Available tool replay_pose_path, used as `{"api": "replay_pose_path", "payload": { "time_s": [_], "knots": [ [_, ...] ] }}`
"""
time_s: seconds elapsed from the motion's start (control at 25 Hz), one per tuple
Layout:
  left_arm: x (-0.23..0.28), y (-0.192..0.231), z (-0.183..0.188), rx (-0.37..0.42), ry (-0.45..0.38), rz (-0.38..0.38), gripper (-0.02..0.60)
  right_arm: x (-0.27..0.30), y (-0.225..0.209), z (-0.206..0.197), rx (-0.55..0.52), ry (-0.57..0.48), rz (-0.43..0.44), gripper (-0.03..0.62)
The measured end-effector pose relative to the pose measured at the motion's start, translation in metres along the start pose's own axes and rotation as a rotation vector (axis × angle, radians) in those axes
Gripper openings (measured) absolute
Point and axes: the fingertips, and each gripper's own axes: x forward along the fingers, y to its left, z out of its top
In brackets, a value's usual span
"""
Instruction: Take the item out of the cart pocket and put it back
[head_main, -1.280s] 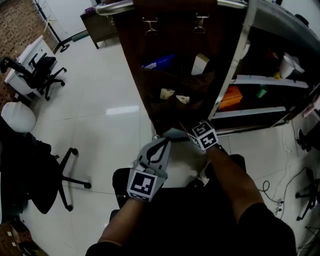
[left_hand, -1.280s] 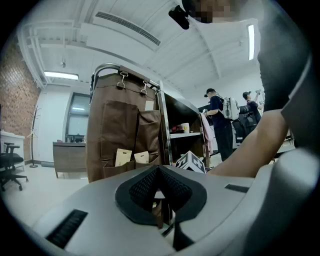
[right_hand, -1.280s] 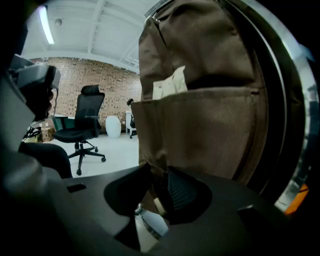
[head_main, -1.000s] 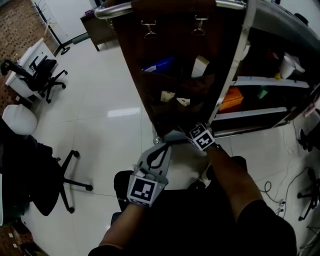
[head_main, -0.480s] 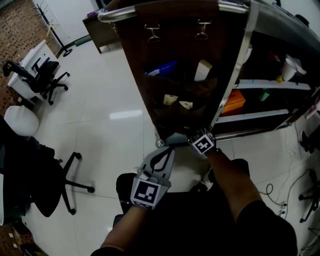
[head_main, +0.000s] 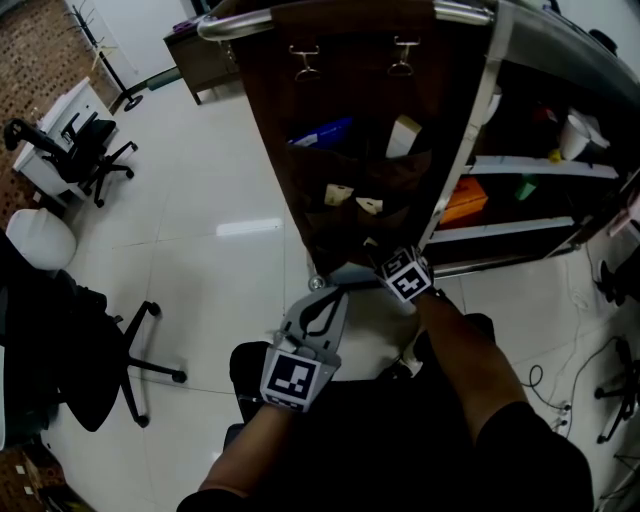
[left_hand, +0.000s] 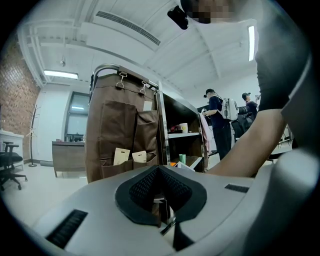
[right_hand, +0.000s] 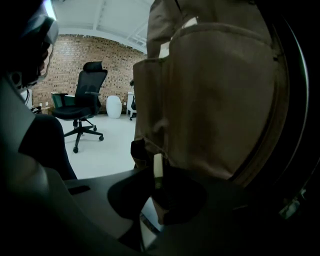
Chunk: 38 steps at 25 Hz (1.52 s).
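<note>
Two grippers show. The left gripper, nearer than the cart, has its jaws together on nothing. The right gripper pinches one thin pale card, edge-on at the foot of a brown pocket. On the cart's organizer, the far pockets hold one blue pack and one pale box. A nearer pocket holds two tan tags. Two clips hang it. No print is legible.

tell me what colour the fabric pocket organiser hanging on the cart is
Brown. The hanging fabric pocket organiser shows best in the left gripper view.
</note>
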Motion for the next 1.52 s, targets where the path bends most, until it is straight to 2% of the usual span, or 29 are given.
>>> {"api": "replay_pose_path", "payload": {
  "time_s": [0.48,0.76,0.92,1.2,1.52],
  "knots": [
    [-0.001,0.0,0.002,0.009,-0.006,-0.001,0.0,-0.081,-0.009,0.064,0.198,-0.08,-0.087,0.067],
    [-0.002,-0.001,0.003,0.008,-0.014,-0.003,0.0,-0.168,0.009,0.128,0.146,-0.204,-0.072,0.067],
    [-0.003,0.001,0.004,0.003,-0.012,0.003,0.0,-0.218,0.023,0.149,0.112,-0.28,-0.09,0.067],
    [-0.002,-0.002,0.004,0.02,-0.019,-0.004,0.0,-0.259,0.053,0.137,0.097,-0.302,-0.089,0.067],
    [-0.004,-0.007,0.006,0.018,-0.019,-0.014,0.0,-0.24,0.081,0.089,0.169,-0.215,-0.041,0.067]
  ]
}}
